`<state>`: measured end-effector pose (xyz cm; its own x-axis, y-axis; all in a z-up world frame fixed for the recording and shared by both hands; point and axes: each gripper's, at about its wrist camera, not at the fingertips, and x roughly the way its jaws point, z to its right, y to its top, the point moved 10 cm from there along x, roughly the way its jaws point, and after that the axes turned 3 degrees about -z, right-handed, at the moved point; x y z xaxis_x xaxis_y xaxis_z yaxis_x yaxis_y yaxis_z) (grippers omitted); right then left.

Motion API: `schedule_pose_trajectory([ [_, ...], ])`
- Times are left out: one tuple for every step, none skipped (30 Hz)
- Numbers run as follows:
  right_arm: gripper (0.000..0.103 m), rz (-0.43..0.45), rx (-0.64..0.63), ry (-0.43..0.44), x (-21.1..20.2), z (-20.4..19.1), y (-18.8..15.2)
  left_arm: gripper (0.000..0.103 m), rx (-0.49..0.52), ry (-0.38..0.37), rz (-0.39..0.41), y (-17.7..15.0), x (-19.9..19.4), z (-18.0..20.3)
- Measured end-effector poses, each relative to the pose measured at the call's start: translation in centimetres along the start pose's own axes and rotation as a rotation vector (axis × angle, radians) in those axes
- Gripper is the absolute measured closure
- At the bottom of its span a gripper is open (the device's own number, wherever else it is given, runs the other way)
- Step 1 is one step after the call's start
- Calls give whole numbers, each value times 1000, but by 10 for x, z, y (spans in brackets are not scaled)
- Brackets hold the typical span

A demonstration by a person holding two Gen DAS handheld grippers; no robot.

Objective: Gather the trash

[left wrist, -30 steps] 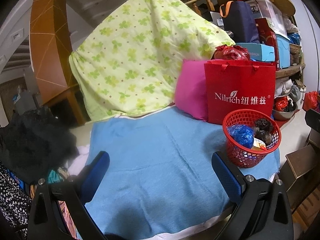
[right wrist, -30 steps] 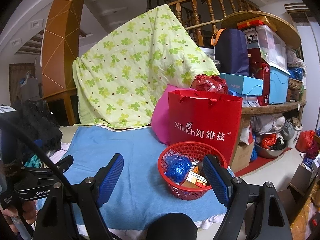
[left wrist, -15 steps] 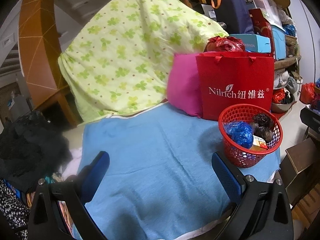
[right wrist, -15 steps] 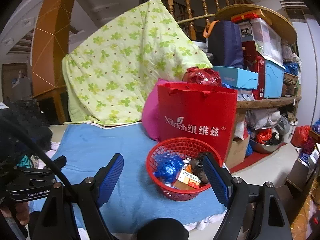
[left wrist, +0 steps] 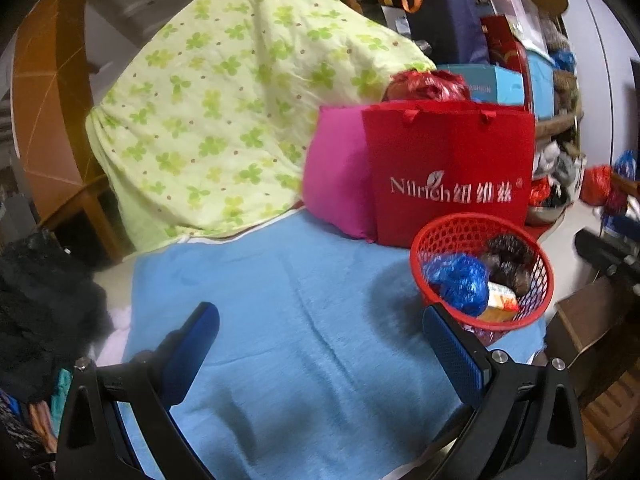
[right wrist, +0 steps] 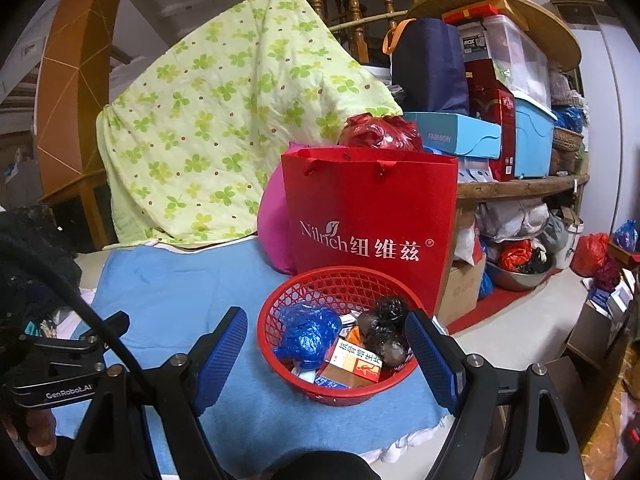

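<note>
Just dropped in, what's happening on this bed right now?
A person holds a gripper in each hand over the blue blanket. Both the left gripper and the right gripper are open and hold nothing. A red basket sits at the blanket's corner with a blue bag, dark wads and a small box inside. The right gripper points at it; a red bag stands behind.
</note>
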<state>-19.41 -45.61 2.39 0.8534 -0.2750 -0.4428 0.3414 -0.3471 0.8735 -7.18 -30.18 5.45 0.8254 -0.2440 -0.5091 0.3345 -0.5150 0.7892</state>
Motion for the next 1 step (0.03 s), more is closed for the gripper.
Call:
schedule_pose_trajectory([
  [19, -1, -3, 5, 4, -3, 1, 2, -16, -7, -1, 0, 2, -4],
])
